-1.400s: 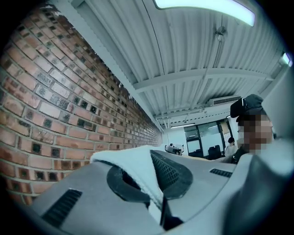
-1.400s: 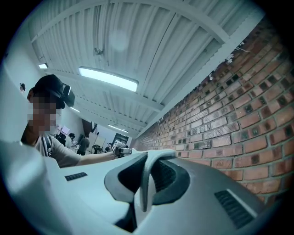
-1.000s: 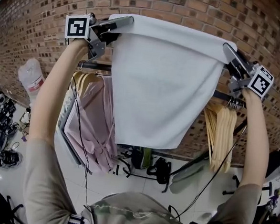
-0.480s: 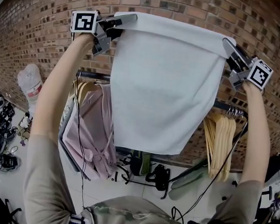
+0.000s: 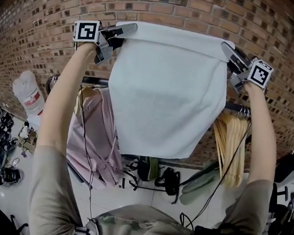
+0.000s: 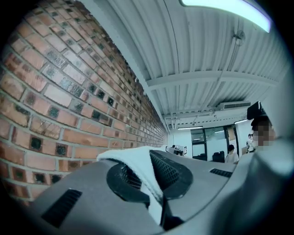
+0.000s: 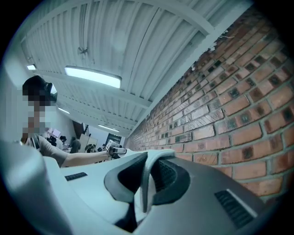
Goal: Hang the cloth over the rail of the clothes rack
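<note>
We hold the white cloth taut; left gripper and right gripper are clamped on its top corners. The rail runs parallel below it.

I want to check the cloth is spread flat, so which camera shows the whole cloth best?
The head view: the cloth hangs there full width, stretched between its top corners. The left and right gripper views each show only a pinched bit of edge.
</note>
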Demonstrator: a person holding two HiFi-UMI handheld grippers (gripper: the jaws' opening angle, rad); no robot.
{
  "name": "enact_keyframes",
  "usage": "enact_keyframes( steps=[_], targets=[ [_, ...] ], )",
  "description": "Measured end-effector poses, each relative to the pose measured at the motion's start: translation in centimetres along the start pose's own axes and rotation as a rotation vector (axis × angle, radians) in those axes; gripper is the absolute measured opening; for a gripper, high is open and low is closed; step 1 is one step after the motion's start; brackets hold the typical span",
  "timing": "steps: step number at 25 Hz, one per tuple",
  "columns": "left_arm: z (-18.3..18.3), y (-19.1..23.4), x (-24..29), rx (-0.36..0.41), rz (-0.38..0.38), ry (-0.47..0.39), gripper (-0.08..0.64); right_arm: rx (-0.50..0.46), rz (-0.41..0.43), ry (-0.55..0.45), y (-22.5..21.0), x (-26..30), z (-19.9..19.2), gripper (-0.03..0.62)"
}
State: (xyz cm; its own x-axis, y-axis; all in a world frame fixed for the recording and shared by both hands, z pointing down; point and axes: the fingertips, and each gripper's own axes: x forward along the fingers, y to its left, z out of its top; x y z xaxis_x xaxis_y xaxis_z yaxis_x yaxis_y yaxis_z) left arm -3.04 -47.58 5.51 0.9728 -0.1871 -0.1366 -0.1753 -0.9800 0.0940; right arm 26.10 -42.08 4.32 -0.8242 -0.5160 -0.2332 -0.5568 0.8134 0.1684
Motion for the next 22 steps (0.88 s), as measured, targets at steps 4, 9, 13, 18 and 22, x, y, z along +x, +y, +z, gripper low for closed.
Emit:
enact_keyframes(
  steps=[4,9,13,18,22],
  targets=[
    [-2.2,1.8,1.0,-0.023,-0.033,0.012,0.018,0.053,-0.03,0.029,-2.3,-0.1,-2.8,0.02],
    [-7.5,3.8,1.5,-0.134,-0.017,0.068,0.018,0.098,-0.066,0.131,-3.5,-0.3,-7.5,0.02],
    [-9.6,4.8,1.2,-0.187,0.007,0.081,0.018,0.137,-0.073,0.185,-3.7,-0.3,-9.3,0.02],
    [-9.7,5.1,1.1,-0.179,0.023,0.094,0.018,0.173,-0.072,0.191,-3.8,-0.3,-9.6,0.02],
    [-9.9,4.5,0.9,-0.215,-0.003,0.073,0.02,0.224,-0.058,0.201,-3.5,0.0,-10.2,0.02]
  ],
)
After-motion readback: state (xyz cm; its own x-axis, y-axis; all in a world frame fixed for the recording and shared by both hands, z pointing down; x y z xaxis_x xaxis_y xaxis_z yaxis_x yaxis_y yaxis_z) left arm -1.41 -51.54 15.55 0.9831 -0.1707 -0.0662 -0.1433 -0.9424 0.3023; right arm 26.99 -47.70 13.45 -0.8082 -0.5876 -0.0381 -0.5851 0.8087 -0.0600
